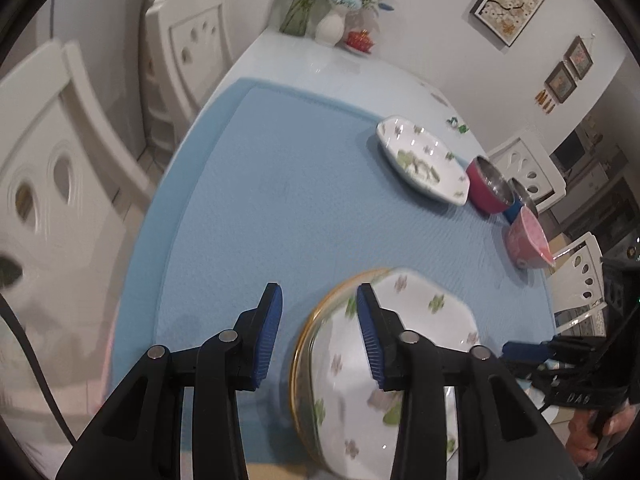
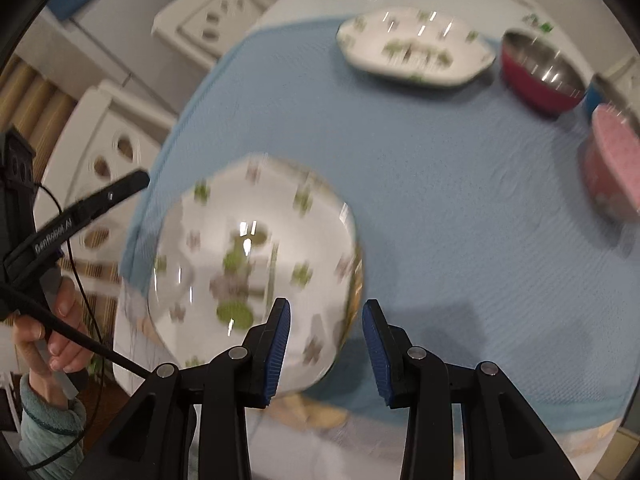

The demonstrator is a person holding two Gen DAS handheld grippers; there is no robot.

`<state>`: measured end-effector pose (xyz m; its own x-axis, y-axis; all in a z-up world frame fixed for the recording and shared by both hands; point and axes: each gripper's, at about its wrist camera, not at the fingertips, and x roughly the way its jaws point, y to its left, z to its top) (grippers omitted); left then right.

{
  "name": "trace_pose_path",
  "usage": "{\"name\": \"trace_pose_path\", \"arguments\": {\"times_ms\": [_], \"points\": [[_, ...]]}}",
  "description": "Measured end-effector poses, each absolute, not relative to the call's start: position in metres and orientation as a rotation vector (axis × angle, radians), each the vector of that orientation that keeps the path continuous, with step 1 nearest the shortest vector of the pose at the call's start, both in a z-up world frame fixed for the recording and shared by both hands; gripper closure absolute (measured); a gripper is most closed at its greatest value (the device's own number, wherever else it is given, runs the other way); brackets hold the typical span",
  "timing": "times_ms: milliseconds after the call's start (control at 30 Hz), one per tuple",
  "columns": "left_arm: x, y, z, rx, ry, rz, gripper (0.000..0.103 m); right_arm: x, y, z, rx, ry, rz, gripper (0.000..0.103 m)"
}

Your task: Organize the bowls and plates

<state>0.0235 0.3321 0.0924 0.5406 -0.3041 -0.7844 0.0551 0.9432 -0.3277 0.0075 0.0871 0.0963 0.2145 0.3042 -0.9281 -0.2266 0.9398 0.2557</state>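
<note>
A floral plate point(image 2: 248, 264) sits on top of a yellow-rimmed plate point(image 1: 304, 332) at the near edge of the blue mat point(image 1: 280, 184); in the right wrist view the stack reaches past the mat's left border, toward 8 o'clock. In the left wrist view this stack lies at 5 o'clock, partly under the right finger of the left gripper point(image 1: 319, 336). That gripper's jaws stand partly apart with only mat showing between them, gripping nothing. The right gripper point(image 2: 326, 346) is likewise partly spread and empty, the stack's rim just beside its left pad.

A second floral plate point(image 2: 416, 52) lies at 1 o'clock on the far side of the mat, well apart from the stack. Just beside it stands a red bowl point(image 2: 540, 76) with a steel inside, then a blue bowl point(image 1: 516, 200) and a pink bowl point(image 2: 612, 160) near the mat's right edge, at 2 to 3 o'clock.

The mat's middle, between stack and far plate, is bare. White chairs point(image 1: 60, 168) crowd the table's left edge.
</note>
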Motion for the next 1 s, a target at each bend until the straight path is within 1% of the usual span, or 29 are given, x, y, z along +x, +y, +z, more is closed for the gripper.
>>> {"name": "trace_pose_path", "arguments": {"times_ms": [133, 167, 200, 233, 267, 300, 367, 400, 467, 533, 733, 833, 1000], "points": [[0.052, 0.324, 0.113, -0.259, 0.94, -0.268, 0.067, 0.029, 0.065, 0.123, 0.179, 1.182, 0.343, 0.067], [0.062, 0.32, 0.118, -0.251, 0.932, -0.284, 0.067, 0.033, 0.059, 0.128, 0.206, 1.158, 0.333, 0.065], [0.071, 0.316, 0.122, -0.243, 0.925, -0.298, 0.066, 0.038, 0.053, 0.132, 0.242, 1.132, 0.321, 0.054], [0.082, 0.312, 0.126, -0.234, 0.919, -0.313, 0.063, 0.045, 0.048, 0.134, 0.287, 1.108, 0.304, 0.038], [0.093, 0.307, 0.13, -0.227, 0.913, -0.327, 0.06, 0.052, 0.041, 0.136, 0.336, 1.085, 0.286, 0.032], [0.104, 0.302, 0.133, -0.22, 0.91, -0.338, 0.058, 0.06, 0.038, 0.135, 0.381, 1.065, 0.268, 0.028], [0.13, 0.29, 0.136, -0.209, 0.914, -0.374, 0.053, 0.08, 0.032, 0.131, 0.444, 1.046, 0.234, 0.028], [0.141, 0.285, 0.136, -0.208, 0.921, -0.395, 0.047, 0.091, 0.033, 0.128, 0.455, 1.042, 0.204, 0.028], [0.168, 0.272, 0.131, -0.202, 0.944, -0.444, 0.047, 0.11, 0.027, 0.118, 0.453, 1.037, 0.118, 0.031], [0.191, 0.26, 0.121, -0.184, 0.972, -0.463, 0.047, 0.126, 0.026, 0.107, 0.461, 1.052, 0.09, 0.037], [0.252, 0.235, 0.072, -0.211, 1.082, -0.478, 0.047, 0.17, 0.018, 0.073, 0.46, 1.119, 0.026, 0.04], [0.271, 0.228, 0.057, -0.21, 1.106, -0.468, 0.048, 0.184, 0.013, 0.057, 0.472, 1.143, 0.01, 0.04], [0.305, 0.22, 0.041, -0.212, 1.127, -0.454, 0.049, 0.201, 0.007, 0.037, 0.472, 1.168, -0.002, 0.045]]}}
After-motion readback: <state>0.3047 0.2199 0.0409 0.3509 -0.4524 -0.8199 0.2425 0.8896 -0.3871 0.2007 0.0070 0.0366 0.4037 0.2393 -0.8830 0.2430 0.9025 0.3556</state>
